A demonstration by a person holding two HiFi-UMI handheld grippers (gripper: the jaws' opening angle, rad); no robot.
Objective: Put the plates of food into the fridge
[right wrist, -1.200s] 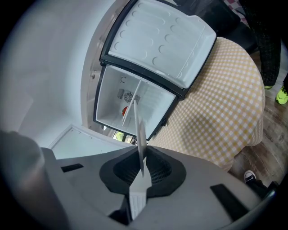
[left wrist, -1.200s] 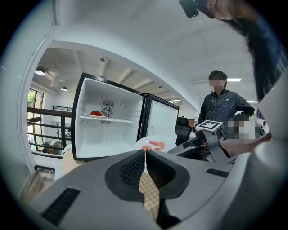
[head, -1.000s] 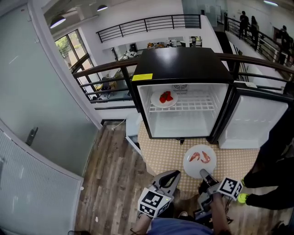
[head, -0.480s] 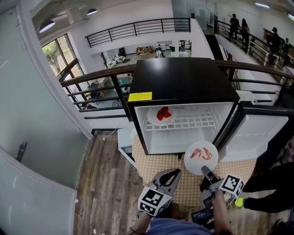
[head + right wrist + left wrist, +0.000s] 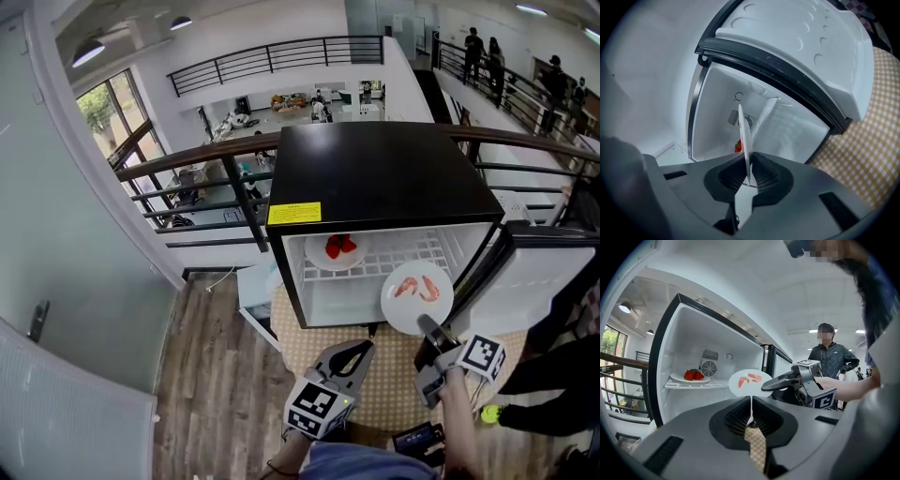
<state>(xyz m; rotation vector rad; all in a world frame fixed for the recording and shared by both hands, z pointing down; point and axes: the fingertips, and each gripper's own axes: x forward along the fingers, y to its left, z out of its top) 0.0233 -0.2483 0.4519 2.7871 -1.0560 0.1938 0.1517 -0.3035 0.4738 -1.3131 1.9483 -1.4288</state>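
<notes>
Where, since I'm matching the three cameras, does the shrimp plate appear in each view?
Head view: right of centre, before the open fridge, shrimp plate gripped at its near rim by the right gripper.
Left gripper view: centre, a white disc beyond the jaws.
Right gripper view: edge-on, a thin white line rising from between the jaws.
Shared landmark: the strawberries inside the fridge.

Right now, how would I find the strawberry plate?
Look at the black fridge standing open. On its wire shelf, at the left, sits the strawberry plate. It holds red berries; the shrimp plate is held in the air by the right gripper.
</notes>
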